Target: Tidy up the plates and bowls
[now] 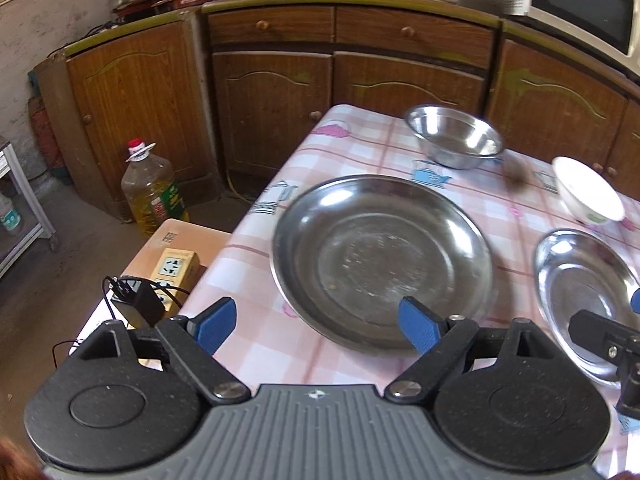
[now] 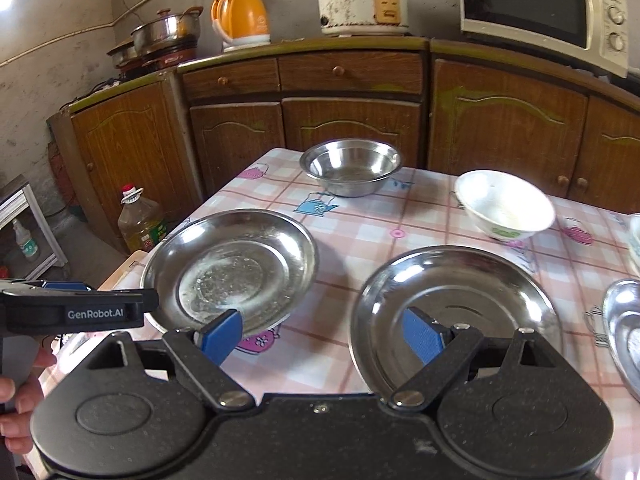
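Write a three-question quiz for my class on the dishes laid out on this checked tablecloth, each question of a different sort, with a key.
1. True or false: the white ceramic bowl is stacked inside the deep steel bowl.
2. Which dish lies nearest the right tongs? A) the shiny steel plate B) the orange electric kettle C) the deep steel bowl
3. Fill in: the dull steel plate in front of the left tongs is ____ (empty/full).

Key: 1 false; 2 A; 3 empty.

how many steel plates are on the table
3 at least. One plate near the table's left edge, one beside it under the right tool, one partly cut off at the right edge; more may be hidden.
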`<state>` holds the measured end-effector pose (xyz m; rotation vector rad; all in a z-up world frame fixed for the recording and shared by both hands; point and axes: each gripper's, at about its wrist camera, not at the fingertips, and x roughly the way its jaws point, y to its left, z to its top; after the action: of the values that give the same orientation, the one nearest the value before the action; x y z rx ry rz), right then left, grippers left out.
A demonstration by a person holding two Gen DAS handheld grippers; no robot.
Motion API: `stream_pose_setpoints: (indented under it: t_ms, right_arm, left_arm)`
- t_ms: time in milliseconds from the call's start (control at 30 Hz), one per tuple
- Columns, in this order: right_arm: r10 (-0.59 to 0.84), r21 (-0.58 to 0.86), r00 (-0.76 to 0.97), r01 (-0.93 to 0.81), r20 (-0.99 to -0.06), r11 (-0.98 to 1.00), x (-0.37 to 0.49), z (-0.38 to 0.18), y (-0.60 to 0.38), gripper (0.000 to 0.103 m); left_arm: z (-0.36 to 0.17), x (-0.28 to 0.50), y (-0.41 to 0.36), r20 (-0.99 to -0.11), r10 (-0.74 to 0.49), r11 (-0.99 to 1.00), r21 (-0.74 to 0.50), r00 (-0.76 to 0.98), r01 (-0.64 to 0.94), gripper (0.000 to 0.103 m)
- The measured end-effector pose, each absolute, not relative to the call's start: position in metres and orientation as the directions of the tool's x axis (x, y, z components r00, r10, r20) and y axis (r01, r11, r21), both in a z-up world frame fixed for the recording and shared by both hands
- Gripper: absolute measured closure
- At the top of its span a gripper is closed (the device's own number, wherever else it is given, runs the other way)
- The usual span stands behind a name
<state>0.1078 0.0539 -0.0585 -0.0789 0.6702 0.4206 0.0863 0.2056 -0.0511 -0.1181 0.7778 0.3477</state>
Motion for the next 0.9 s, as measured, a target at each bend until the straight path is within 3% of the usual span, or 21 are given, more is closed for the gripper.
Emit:
stream_pose_setpoints:
  t_ms: [567, 800, 900]
  right_arm:
    - [0.313, -0.008, 0.650, -0.440, -0.692, 0.898, 0.206, -0.103, 0.124, 0.001]
    - [0.313, -0.001, 0.602, -0.461, -0.735, 0.887, 0.219, -0.123, 0.132, 0.003]
    - [0.338, 0.043, 0.568, -0.468, -0.750, 0.882, 0.222, -0.129, 0.131, 0.018]
  left_arm:
    - [-0.074, 0.141, 0.261, -0.728, 0.287, 0.920, 0.028, 0.623, -0.391, 0.014]
    - [-0.084, 0.151, 0.267, -0.753, 0.251, 0.926, 0.002, 0.609, -0.379, 0.033]
    - [-0.088, 0.154, 0.266, -0.761, 0.227, 0.933, -0.010, 0.608, -0.361, 0.051]
